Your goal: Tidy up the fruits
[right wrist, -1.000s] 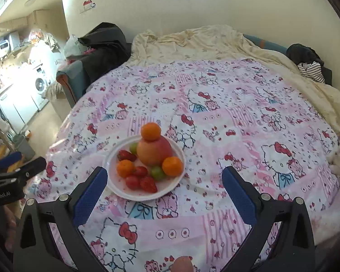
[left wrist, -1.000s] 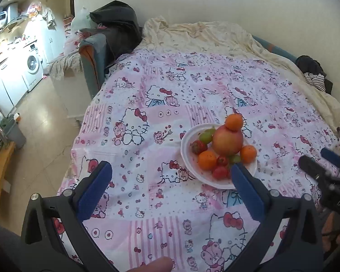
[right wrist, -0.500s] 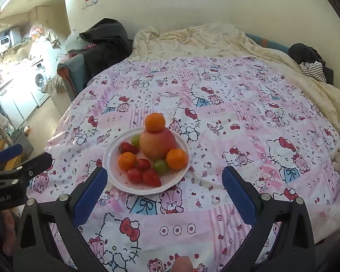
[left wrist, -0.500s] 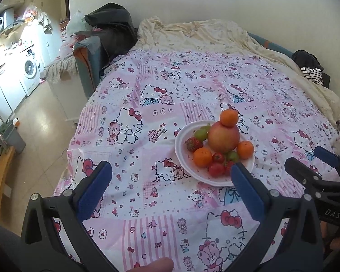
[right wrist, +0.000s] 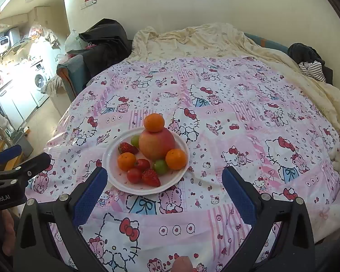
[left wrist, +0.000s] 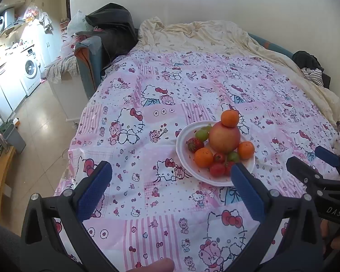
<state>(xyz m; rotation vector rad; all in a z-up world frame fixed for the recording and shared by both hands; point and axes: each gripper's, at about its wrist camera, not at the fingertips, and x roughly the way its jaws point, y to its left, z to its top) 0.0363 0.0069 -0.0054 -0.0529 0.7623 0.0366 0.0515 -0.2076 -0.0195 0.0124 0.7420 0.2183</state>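
Left gripper: my fingers stand spread wide with nothing between them, hovering above the bed's cartoon-cat bedspread; the right pad overlaps the plate's near rim in my view.
Right gripper: fingers wide apart too, empty; the plate sits just ahead between the left pad and centre.
Plate: white, round, resting on the bedspread near the foot edge; at 11 o'clock from my right fingers, at 1 o'clock from my left.
Apple: large, red-yellow, toward the back of the plate.
Top orange: sitting on the apple.
Other oranges: one at 8 o'clock of the apple, one at 4 o'clock, both on the plate.
Strawberries: one at 9 o'clock of the apple, one at the plate's near edge.
Tomatoes: two small red ones between the left orange and the near strawberry.
Green fruits: one behind the apple's left side, one at its front.
Cream blanket: crumpled at the 12 o'clock end of the bed.
Washing machine: at 10 o'clock, off the bed.
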